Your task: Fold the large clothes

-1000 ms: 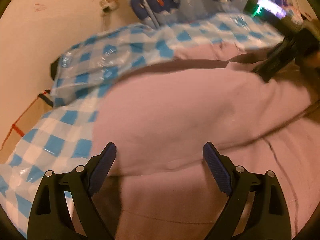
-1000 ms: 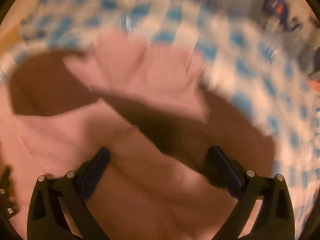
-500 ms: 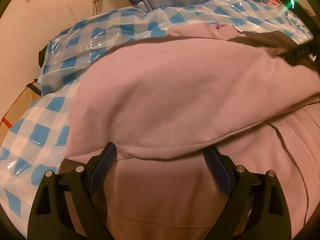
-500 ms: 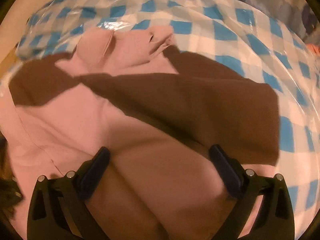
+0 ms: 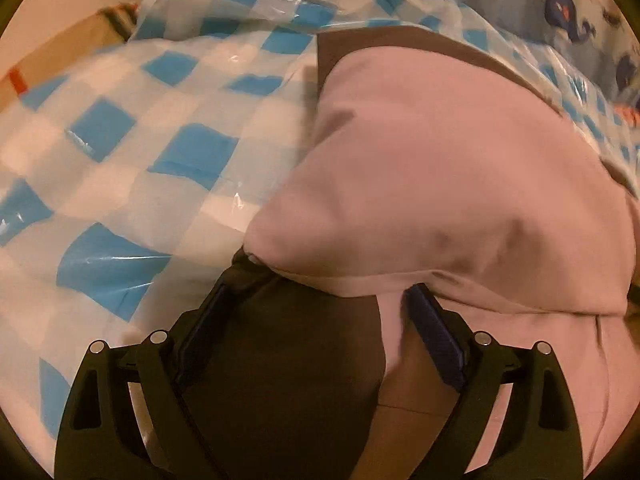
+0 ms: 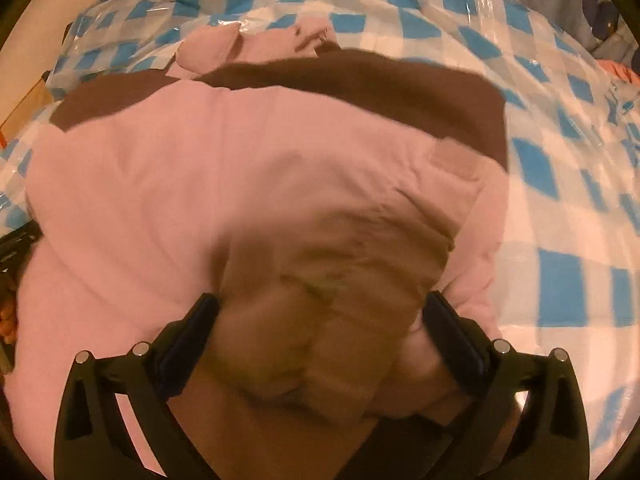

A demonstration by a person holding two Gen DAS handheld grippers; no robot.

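Note:
A large pink garment (image 5: 440,184) lies folded over on the blue-and-white checked plastic sheet (image 5: 132,128). In the left wrist view my left gripper (image 5: 320,304) is open, its fingers straddling the garment's near left fold edge. In the right wrist view the same garment (image 6: 200,184) fills the middle, with a bunched part, maybe a sleeve or hood (image 6: 248,48), at the far side. My right gripper (image 6: 320,316) is open over the garment's near right corner, with cloth bunched between the fingers.
The checked sheet (image 6: 560,208) covers the surface on all sides. A whale-print fabric (image 5: 568,4) stands at the back right. A brown cardboard box (image 5: 60,56) sits beyond the sheet at the left. The other gripper's edge shows at the left (image 6: 16,240).
The garment's upper layer has been laid down over the lower part. Both grippers have dropped lower and closer to the cloth, the left toward the left fold edge, the right toward the right corner.

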